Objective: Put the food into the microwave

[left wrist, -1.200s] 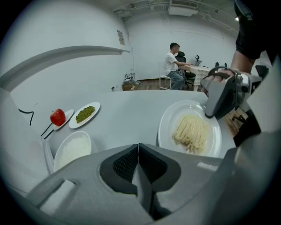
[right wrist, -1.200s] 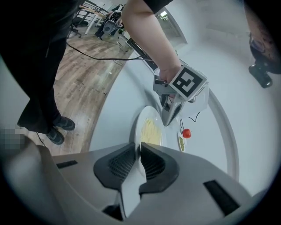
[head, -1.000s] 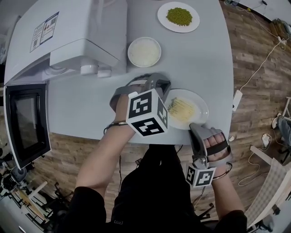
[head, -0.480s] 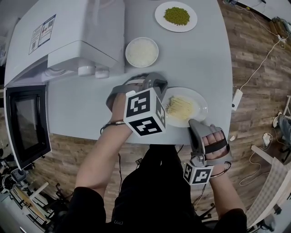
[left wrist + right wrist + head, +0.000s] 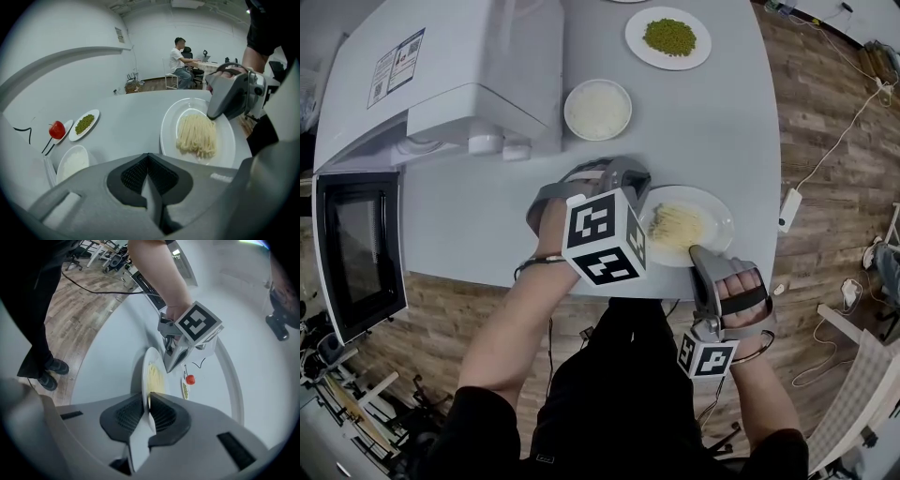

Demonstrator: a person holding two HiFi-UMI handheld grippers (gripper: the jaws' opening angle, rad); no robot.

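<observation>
A white plate of pale noodles [image 5: 686, 225] lies on the grey table near its front edge. My right gripper [image 5: 699, 251] reaches it from the near side. Its jaws have just been closing, and the plate's rim [image 5: 144, 380] stands pinched between the pads. My left gripper [image 5: 642, 192] hovers at the plate's left rim, shut and empty [image 5: 149, 157]; its tip shows in the right gripper view [image 5: 168, 367]. The white microwave [image 5: 441, 75] stands at the table's back left with its door [image 5: 358, 253] swung open.
A bowl of rice [image 5: 598, 109] sits beside the microwave, and a plate of green peas [image 5: 667, 37] lies further back. A red tomato [image 5: 56, 130] rests on a small dish beyond. The table edge [image 5: 675, 281] runs just under my right hand. A person [image 5: 180, 63] sits far off.
Both grippers and the noodle plate keep nearly the same places. Only the head view has shifted slightly.
</observation>
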